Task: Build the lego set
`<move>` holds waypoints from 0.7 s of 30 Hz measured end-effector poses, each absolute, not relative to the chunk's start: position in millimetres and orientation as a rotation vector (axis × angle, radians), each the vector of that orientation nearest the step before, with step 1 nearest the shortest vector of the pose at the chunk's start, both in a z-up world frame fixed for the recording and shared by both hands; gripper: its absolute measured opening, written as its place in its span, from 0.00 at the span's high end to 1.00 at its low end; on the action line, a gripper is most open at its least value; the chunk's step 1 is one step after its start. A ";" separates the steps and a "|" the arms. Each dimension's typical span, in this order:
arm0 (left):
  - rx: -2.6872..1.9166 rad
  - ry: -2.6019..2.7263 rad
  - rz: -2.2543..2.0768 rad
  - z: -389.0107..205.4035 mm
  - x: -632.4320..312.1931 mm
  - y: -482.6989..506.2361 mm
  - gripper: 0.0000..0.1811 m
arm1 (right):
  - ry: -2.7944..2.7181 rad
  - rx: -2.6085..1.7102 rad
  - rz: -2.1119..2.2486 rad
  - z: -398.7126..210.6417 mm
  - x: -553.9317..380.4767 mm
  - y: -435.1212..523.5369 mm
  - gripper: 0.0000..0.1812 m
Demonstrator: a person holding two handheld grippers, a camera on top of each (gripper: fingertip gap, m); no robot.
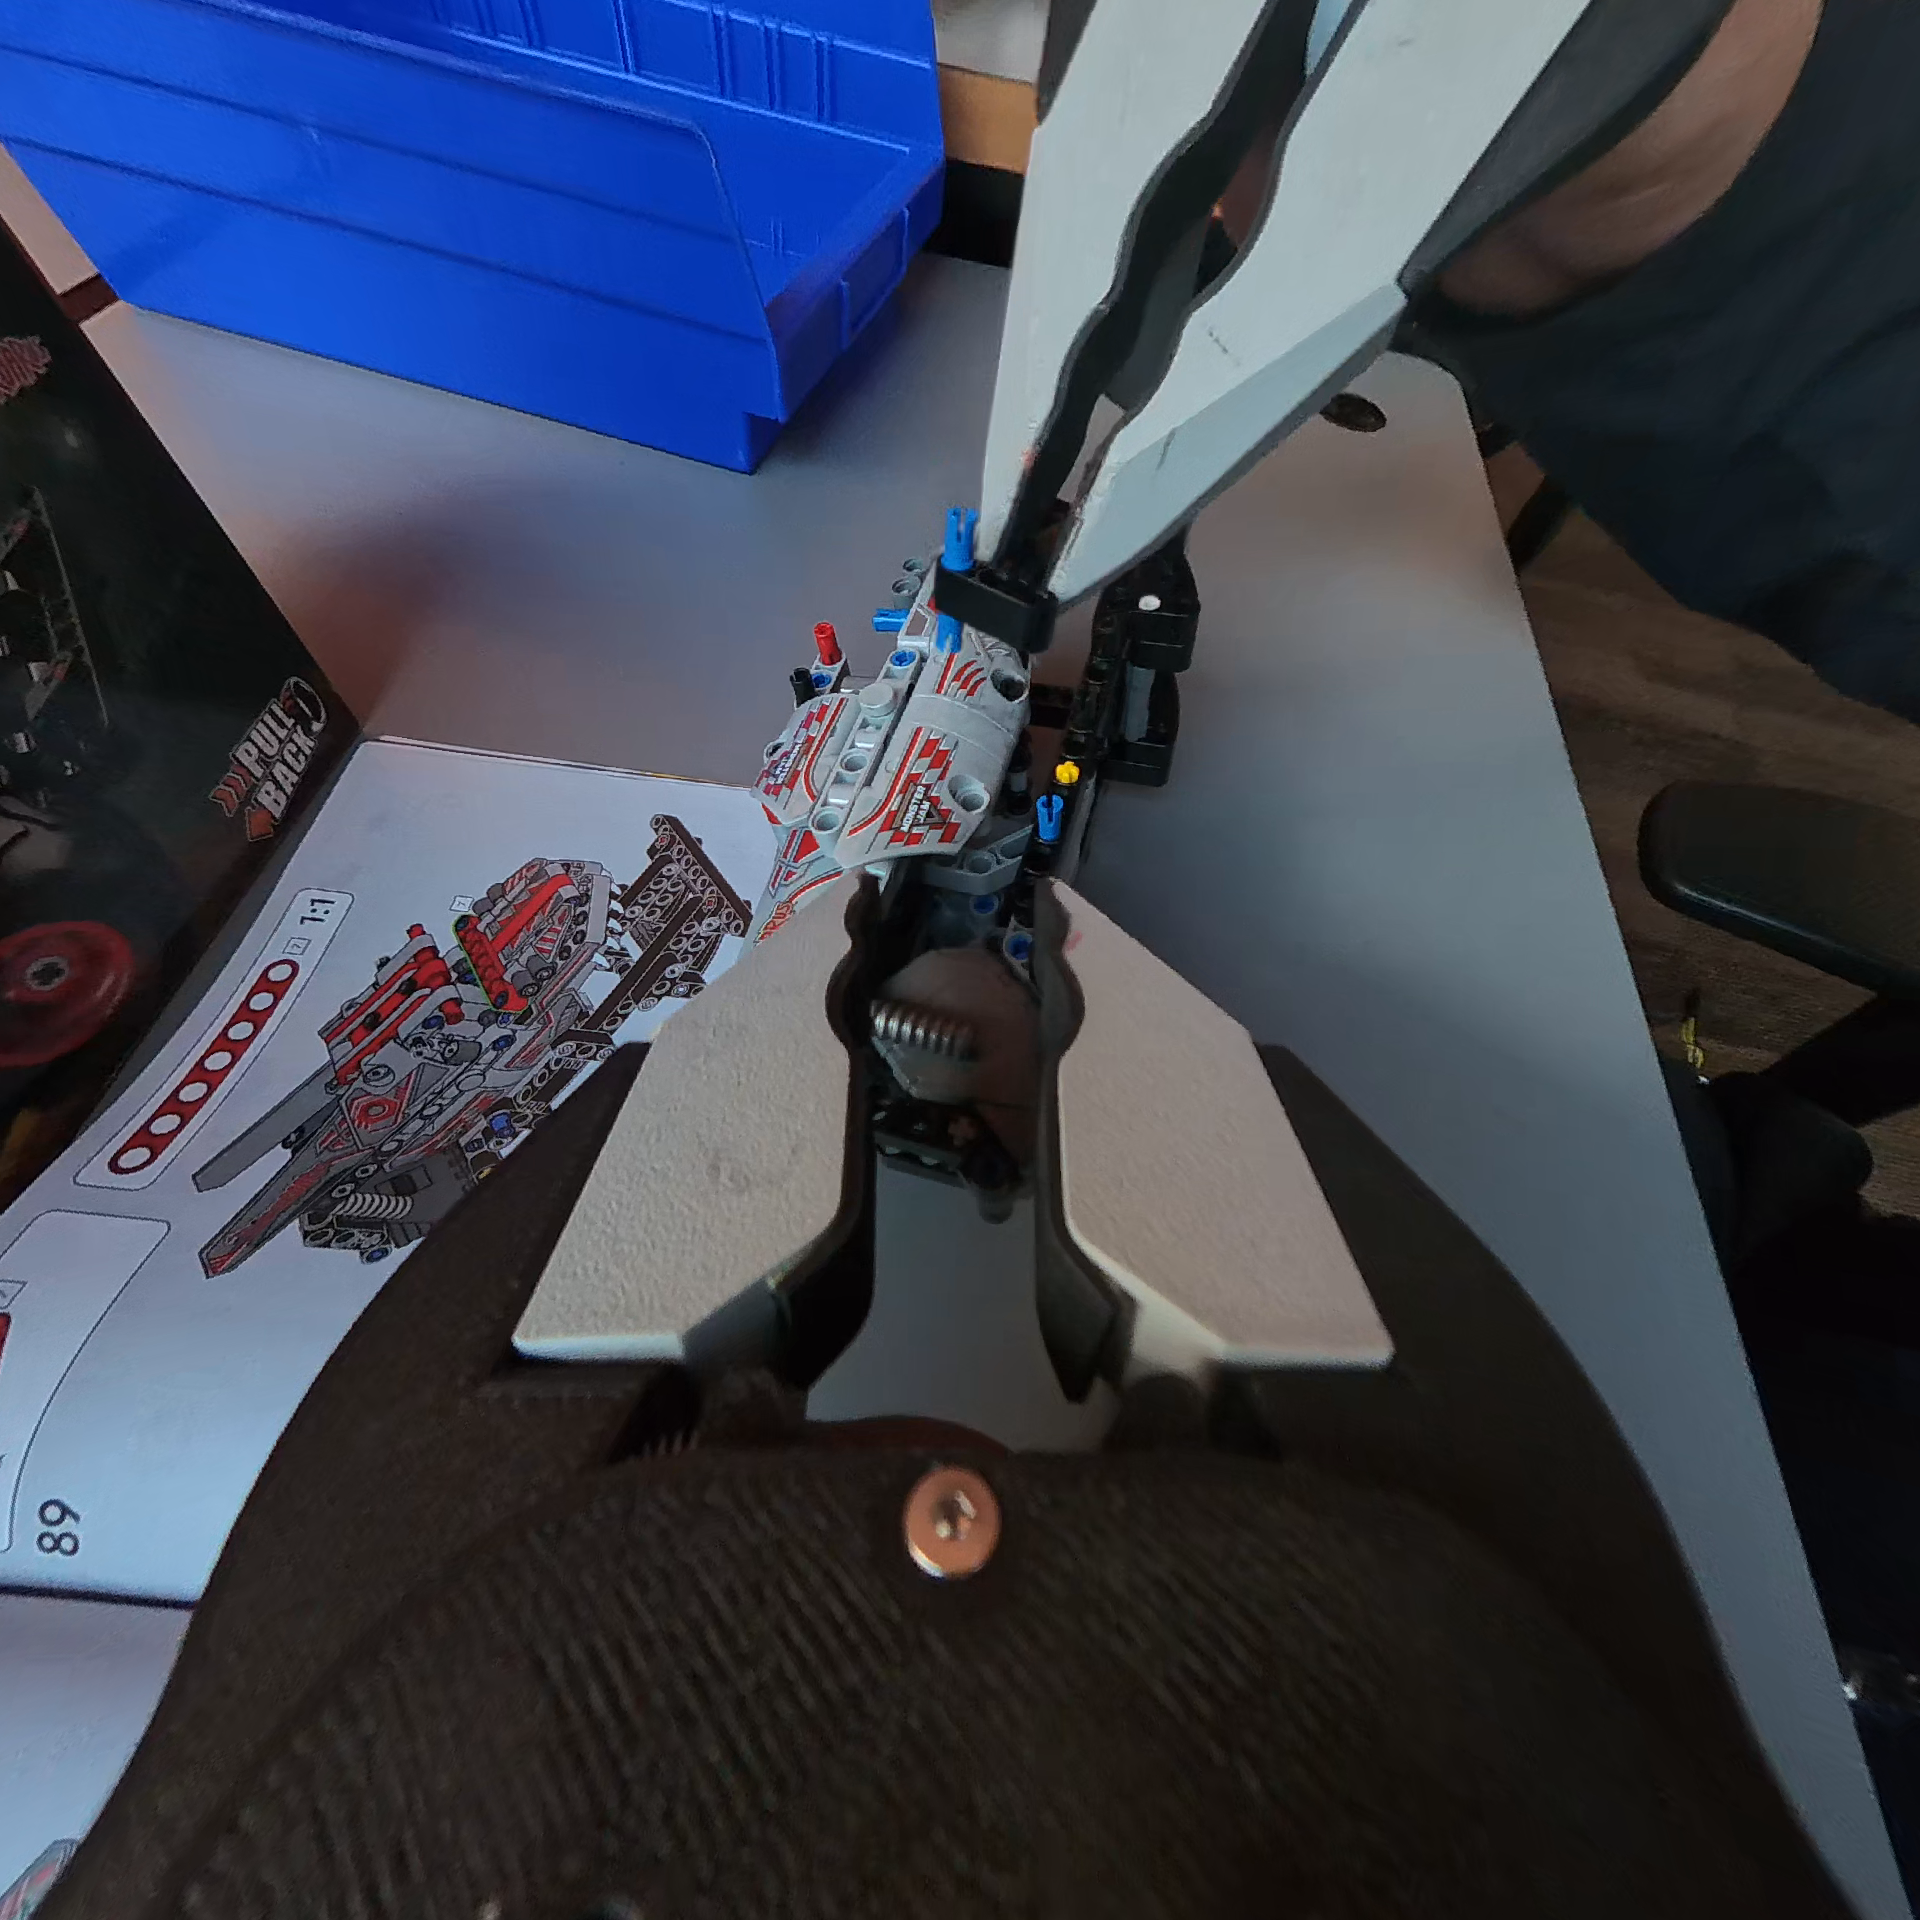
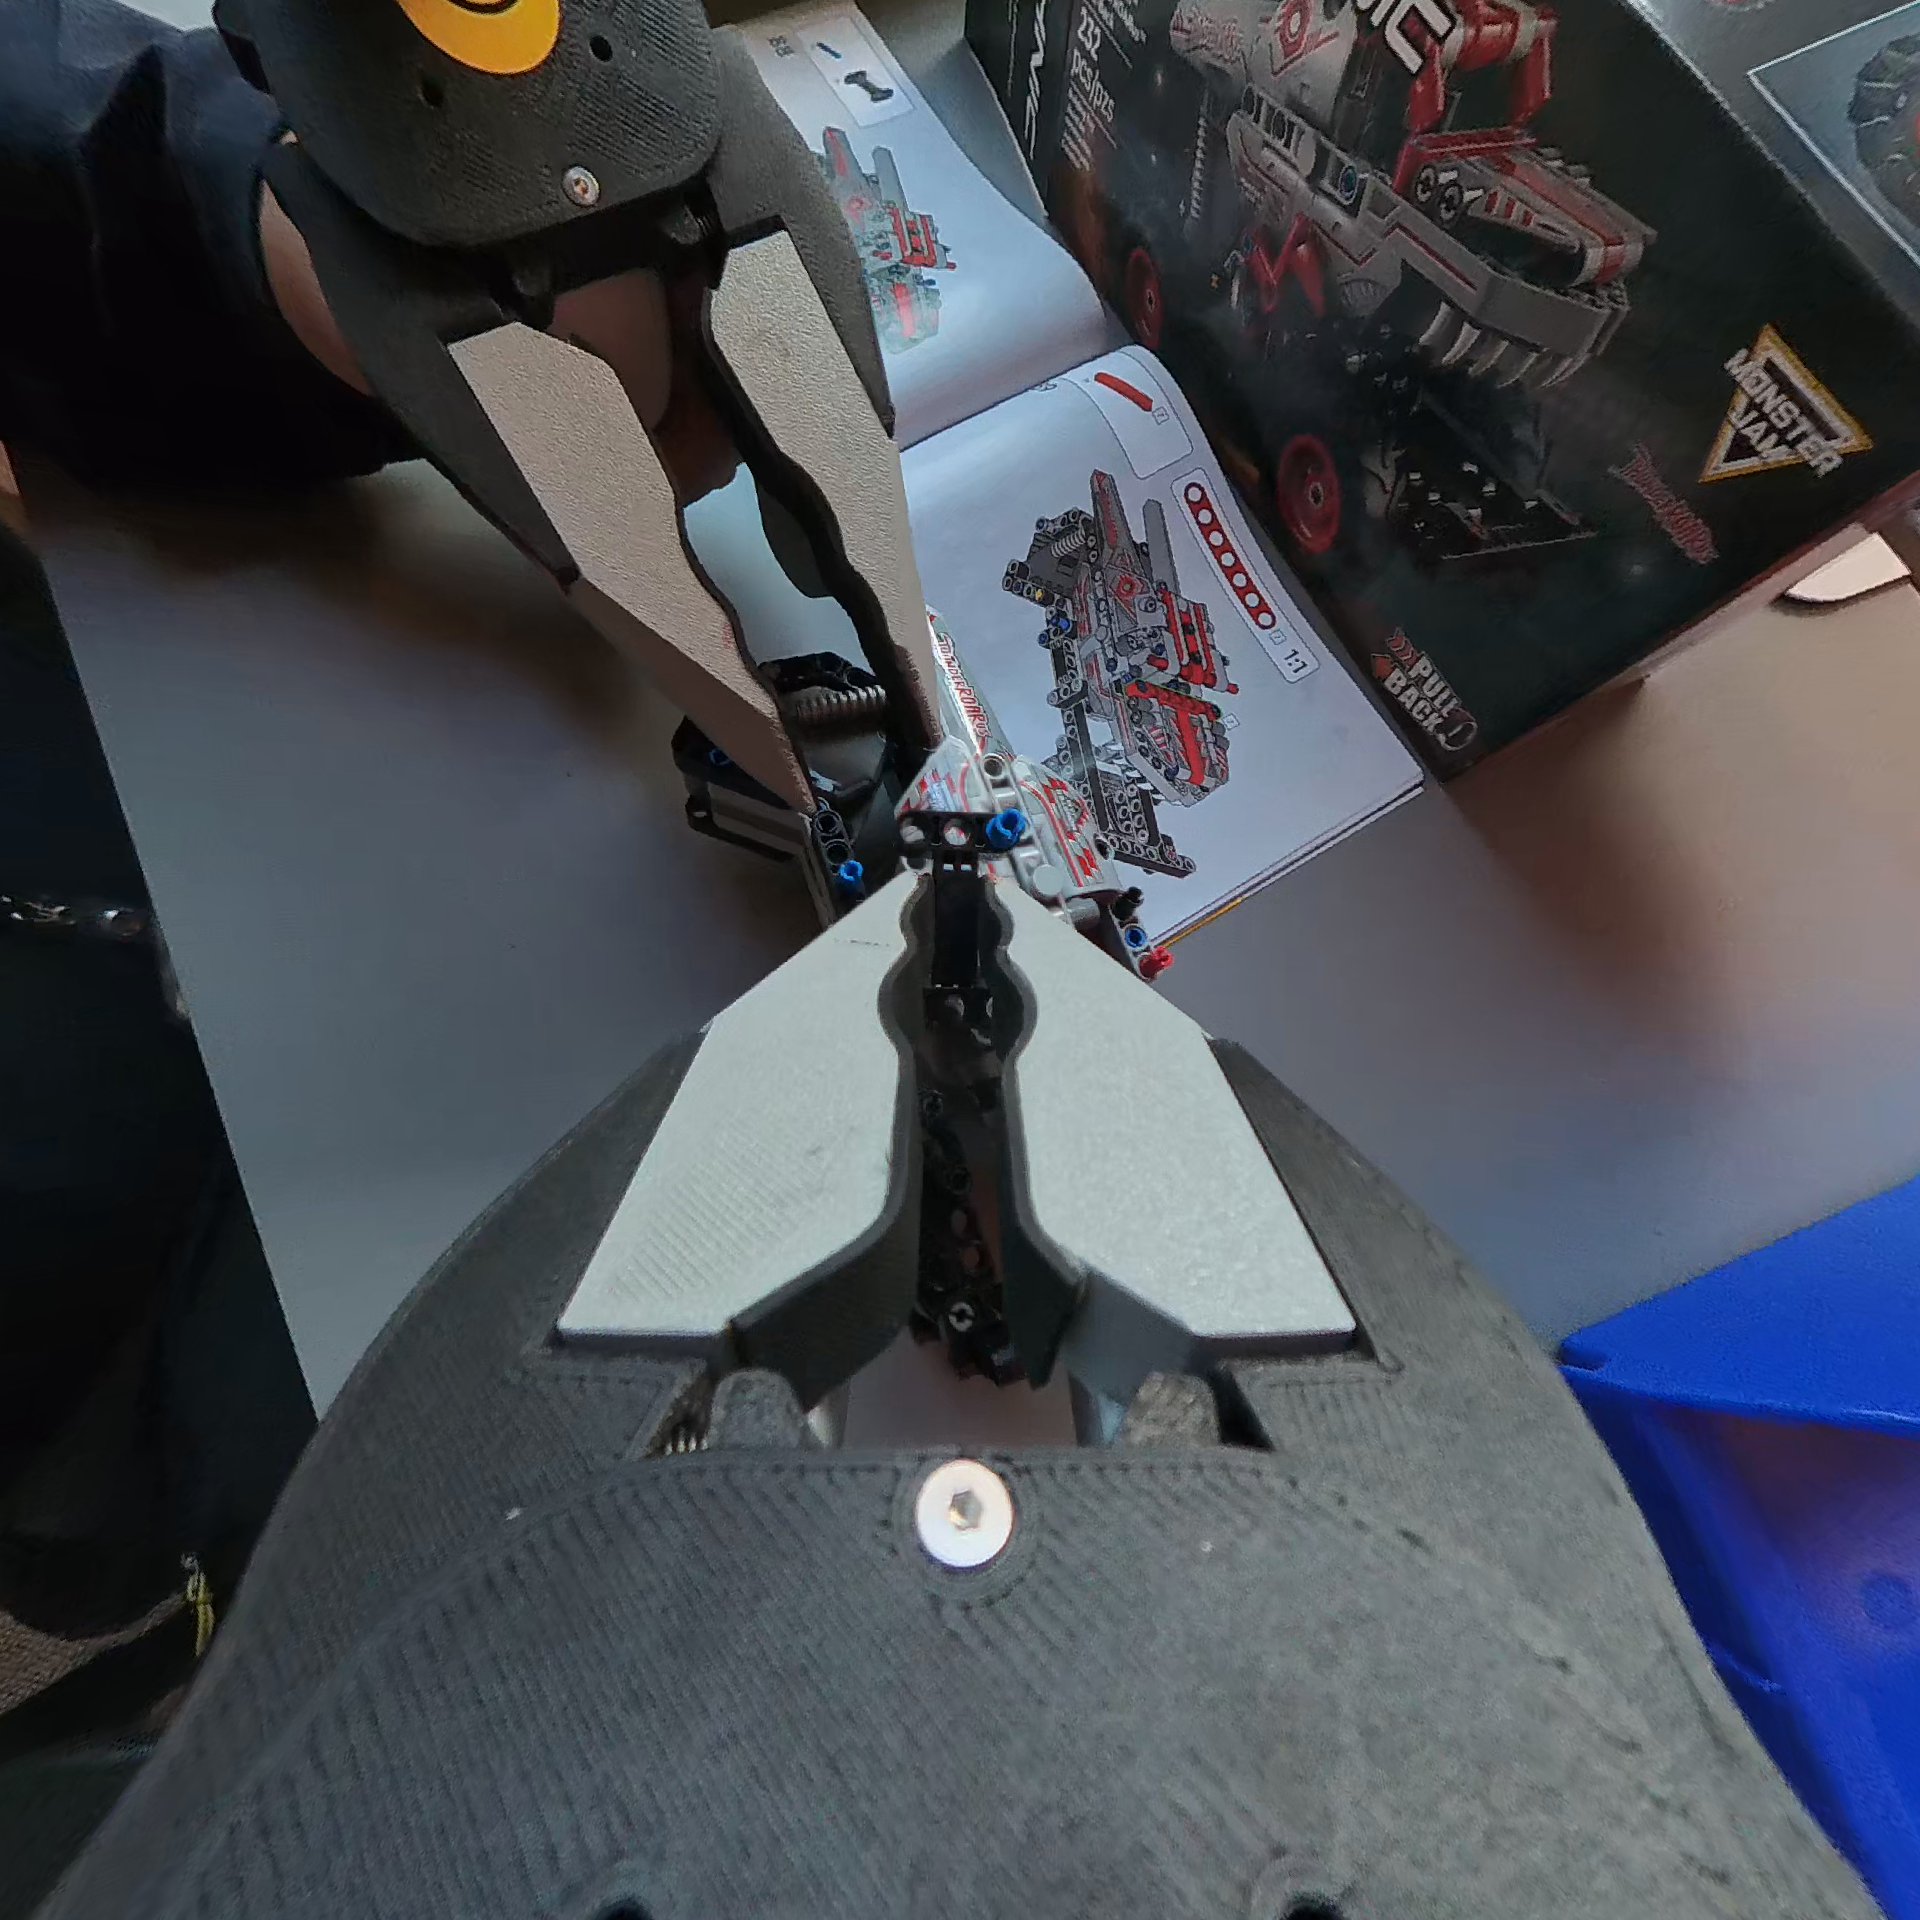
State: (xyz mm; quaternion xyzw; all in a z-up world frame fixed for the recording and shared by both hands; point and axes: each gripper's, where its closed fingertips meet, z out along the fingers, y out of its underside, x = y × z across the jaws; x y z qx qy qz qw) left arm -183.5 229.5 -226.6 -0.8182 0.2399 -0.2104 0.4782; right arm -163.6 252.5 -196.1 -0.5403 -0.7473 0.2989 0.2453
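My left gripper (image 1: 954, 896) is shut on the rear of the part-built grey and red lego truck model (image 1: 904, 769), near its metal spring (image 1: 920, 1031), and holds it tilted above the table. My right gripper (image 2: 961, 885) is shut on a long black beam (image 2: 958, 1143). The beam's cross end (image 1: 992, 605) rests against the model's top front, beside a blue pin (image 1: 958, 530). In the right wrist view the model (image 2: 1044, 826) lies just beyond my fingertips, and the left gripper (image 2: 862, 790) reaches in from the upper left. The right gripper (image 1: 1023, 561) also shows in the left wrist view.
An open instruction booklet (image 1: 416, 987) lies on the grey table (image 1: 1330, 935) left of the model. The dark set box (image 2: 1455, 312) stands behind the booklet. A blue bin (image 1: 468, 208) sits at the far side. A chair armrest (image 1: 1787, 873) lies beyond the table edge. My right fingertips sit around 5 cm from my left ones.
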 end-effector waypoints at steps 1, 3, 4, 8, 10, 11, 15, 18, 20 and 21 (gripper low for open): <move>-1.998 0.586 -0.510 -227.0 -183.8 229.7 0.86 | -2.042 -1.472 0.818 -197.6 -163.5 250.9 0.97; -2.001 0.587 -0.507 -227.9 -184.1 229.8 0.86 | -2.053 -1.475 0.820 -201.6 -163.5 248.1 0.97; -2.002 0.587 -0.508 -227.9 -184.0 229.7 0.86 | -2.062 -1.479 0.817 -204.0 -163.7 247.3 0.97; -1.993 0.596 -0.514 -224.9 -181.3 228.1 0.86 | -2.125 -1.494 0.791 -212.7 -167.9 242.1 0.97; -1.996 0.611 -0.502 -225.8 -180.3 227.4 0.86 | -2.136 -1.475 0.766 -211.6 -172.0 241.8 0.97; -2.003 0.622 -0.497 -227.5 -179.7 226.7 0.85 | -2.133 -1.471 0.765 -209.9 -174.2 242.3 0.97; -2.016 0.654 -0.496 -231.8 -176.3 224.5 0.85 | -2.121 -1.502 0.731 -210.7 -179.1 250.5 0.97; -2.022 0.664 -0.508 -233.8 -173.9 223.3 0.85 | -2.151 -1.509 0.685 -219.1 -176.7 250.1 0.97; -2.022 0.664 -0.512 -234.0 -173.7 223.2 0.85 | -2.148 -1.509 0.688 -220.6 -176.1 249.7 0.97; -2.023 0.663 -0.515 -233.9 -173.6 223.0 0.85 | -2.146 -1.516 0.696 -220.4 -175.4 249.9 0.97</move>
